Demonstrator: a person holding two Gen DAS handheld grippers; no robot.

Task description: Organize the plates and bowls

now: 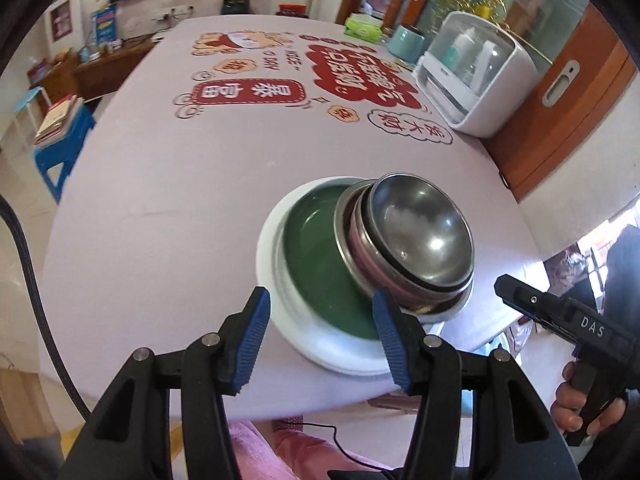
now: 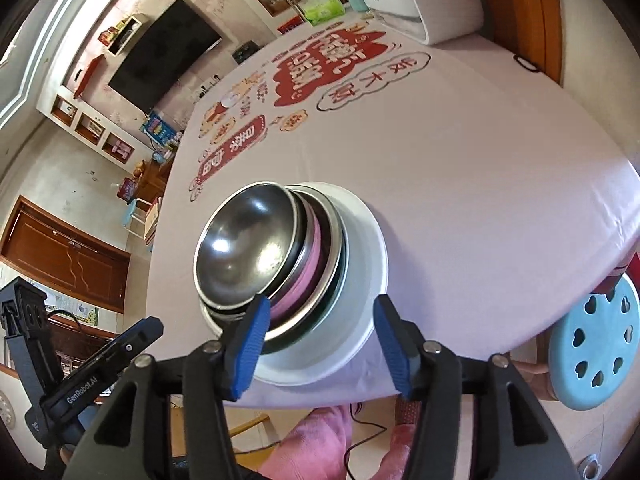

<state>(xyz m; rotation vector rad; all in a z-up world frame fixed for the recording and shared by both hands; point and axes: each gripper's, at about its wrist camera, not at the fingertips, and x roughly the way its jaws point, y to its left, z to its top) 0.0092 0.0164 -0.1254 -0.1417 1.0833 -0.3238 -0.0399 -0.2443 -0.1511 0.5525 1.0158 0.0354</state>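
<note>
A white plate point(image 1: 272, 248) lies near the table's front edge with a green plate point(image 1: 320, 256) inside it. On the green plate sits a tilted nest of bowls: a steel bowl point(image 1: 420, 232) on top, a pink bowl point(image 1: 360, 256) under it and another steel one at the bottom. My left gripper point(image 1: 320, 336) hovers open just in front of the plate's near rim, gripping nothing. In the right wrist view the same steel bowl point(image 2: 244, 248), pink bowl point(image 2: 308, 276) and white plate point(image 2: 364, 256) lie just ahead of my right gripper point(image 2: 320, 340). It stands open, with its left pad point(image 2: 252, 340) close beside the bowl rims.
The pink printed tablecloth point(image 1: 180, 200) covers a long table. At the far right stand a white appliance point(image 1: 476, 76), a teal canister point(image 1: 406, 42) and a green tissue pack point(image 1: 362, 26). A blue stool point(image 1: 60, 152) stands left of the table and a light blue stool point(image 2: 596, 344) at its right corner.
</note>
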